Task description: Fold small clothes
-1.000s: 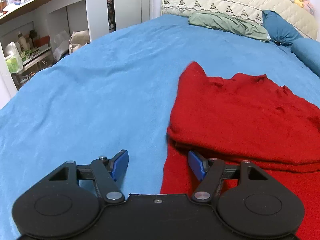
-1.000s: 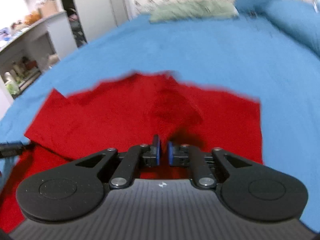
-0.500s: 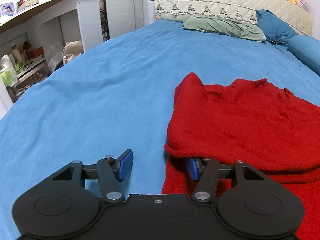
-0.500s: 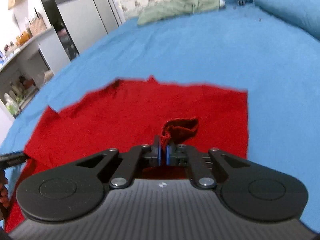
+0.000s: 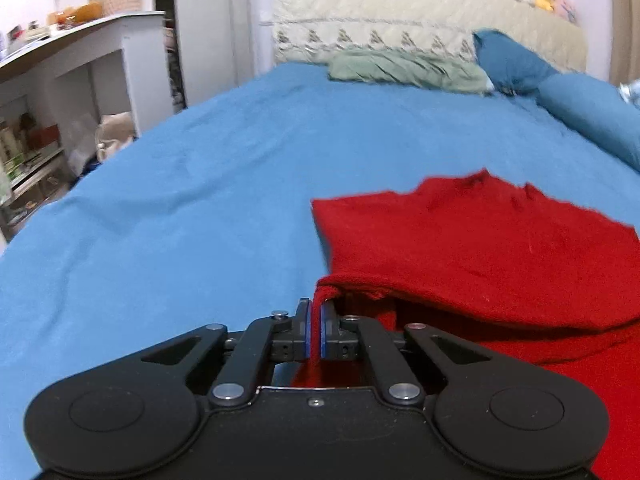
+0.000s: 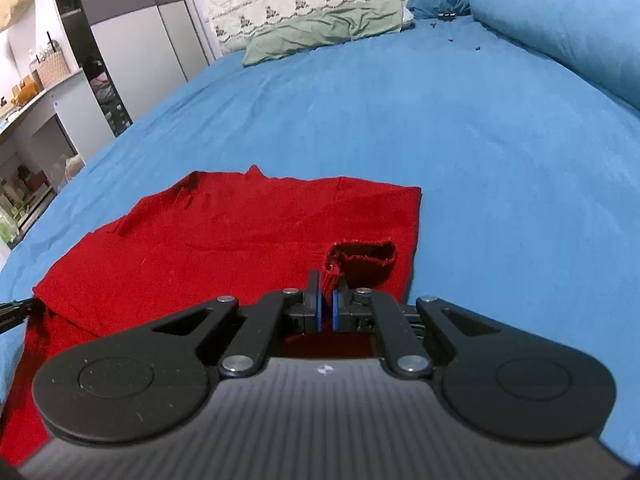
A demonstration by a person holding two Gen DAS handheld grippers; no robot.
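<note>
My left claw (image 5: 315, 312) and my right claw (image 6: 326, 300) each pinch an edge of the red garment (image 6: 224, 232), lying at 12 o'clock on the blue bed (image 6: 440, 128).

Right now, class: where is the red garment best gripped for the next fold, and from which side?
Grip the red garment at its near folded edge, one corner each, coming in low from the near side. Both the left gripper and right gripper already pinch cloth there, where the raised fold gives the jaws an edge.
</note>
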